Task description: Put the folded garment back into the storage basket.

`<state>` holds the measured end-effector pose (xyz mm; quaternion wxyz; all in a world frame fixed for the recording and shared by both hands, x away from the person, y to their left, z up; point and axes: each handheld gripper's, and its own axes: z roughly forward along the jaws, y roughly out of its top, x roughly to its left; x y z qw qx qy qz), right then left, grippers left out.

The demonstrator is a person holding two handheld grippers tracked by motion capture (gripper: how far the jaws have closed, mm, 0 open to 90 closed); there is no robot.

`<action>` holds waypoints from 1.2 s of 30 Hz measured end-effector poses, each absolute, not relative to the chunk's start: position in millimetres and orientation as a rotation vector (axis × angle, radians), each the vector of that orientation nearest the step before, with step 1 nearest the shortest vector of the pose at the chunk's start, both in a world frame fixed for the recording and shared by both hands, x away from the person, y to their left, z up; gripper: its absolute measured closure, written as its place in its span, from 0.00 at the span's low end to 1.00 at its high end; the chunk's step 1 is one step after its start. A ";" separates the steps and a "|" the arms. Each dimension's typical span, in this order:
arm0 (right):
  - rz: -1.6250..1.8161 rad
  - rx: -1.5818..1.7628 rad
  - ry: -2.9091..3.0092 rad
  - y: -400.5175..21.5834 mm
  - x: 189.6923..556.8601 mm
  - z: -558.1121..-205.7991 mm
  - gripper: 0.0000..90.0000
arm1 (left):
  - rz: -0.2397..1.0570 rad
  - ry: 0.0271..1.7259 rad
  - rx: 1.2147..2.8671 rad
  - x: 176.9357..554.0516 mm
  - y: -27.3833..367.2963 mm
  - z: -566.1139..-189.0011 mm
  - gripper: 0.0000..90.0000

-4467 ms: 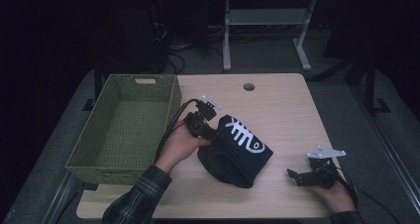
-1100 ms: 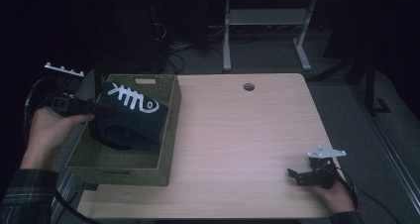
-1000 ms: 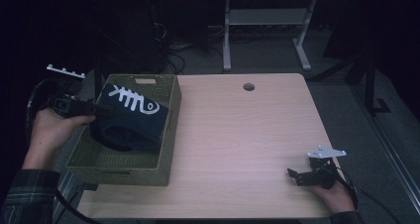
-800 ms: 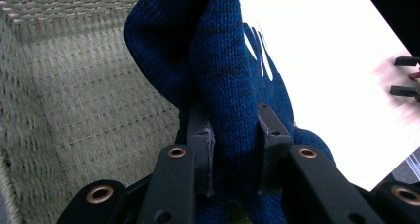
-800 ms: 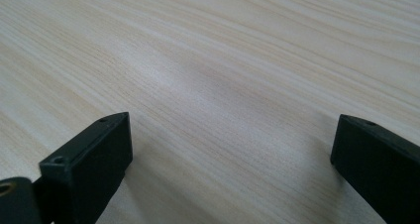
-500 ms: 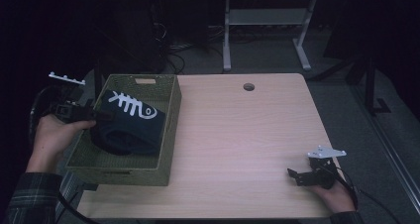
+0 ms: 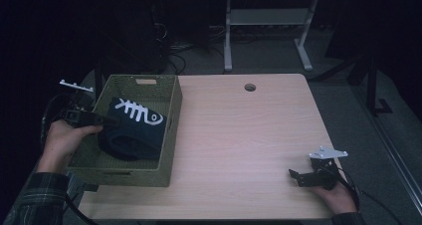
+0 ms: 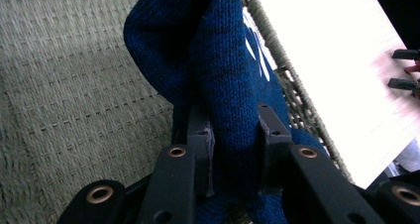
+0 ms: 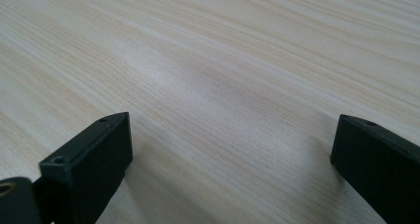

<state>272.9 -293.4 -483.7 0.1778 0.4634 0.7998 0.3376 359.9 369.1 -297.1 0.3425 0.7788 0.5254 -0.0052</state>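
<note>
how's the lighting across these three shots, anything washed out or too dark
High view: dim, the room behind the table nearly black. Left gripper view: tabletop blown out white, while the blue knit clamped in the left tool is sharp. Right gripper view: evenly lit wood grain, soft shadows under the open right tool.

Light wood table is carrying 1 woven green basket, which is sitting on its left side and overhanging the left edge a little. 1 round hole is showing near the far edge. The right gripper is resting on the tabletop near the front right corner, well apart from the basket.
</note>
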 end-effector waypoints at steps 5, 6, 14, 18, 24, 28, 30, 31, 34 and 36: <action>0.953 1.315 2.266 -293.5 272.8 -483.5 0.02 | -0.009 1.380 2.044 367.5 377.4 -309.9 0.81; 0.953 1.315 2.265 -293.5 272.8 -483.5 0.02 | -0.008 1.379 2.046 368.6 379.0 -312.0 0.81; 0.952 1.316 2.265 -293.4 272.8 -483.5 0.02 | 0.051 1.438 2.082 376.2 393.2 -330.0 0.79; 0.952 1.316 2.265 -293.4 272.8 -483.5 0.02 | 0.096 1.470 2.099 380.0 398.0 -337.5 0.77; 0.952 1.316 2.263 -293.4 273.0 -483.5 0.03 | 0.154 1.497 2.127 383.9 401.0 -343.8 0.74; 0.952 1.316 2.263 -293.4 273.0 -483.5 0.03 | 0.194 1.513 2.134 384.0 401.5 -344.1 0.67; 0.952 1.316 2.262 -293.4 273.0 -483.5 0.03 | 0.214 1.526 2.134 383.5 402.4 -342.7 0.64; 0.952 1.316 2.263 -293.4 273.0 -483.5 0.03 | 0.222 1.533 2.130 383.0 402.8 -341.7 0.63; 0.952 1.316 2.262 -293.4 273.0 -483.5 0.03 | 0.249 1.549 2.103 380.5 405.7 -336.3 0.60; 0.952 1.316 2.262 -293.4 273.0 -483.5 0.03 | 0.258 1.547 2.093 378.6 406.7 -332.6 0.59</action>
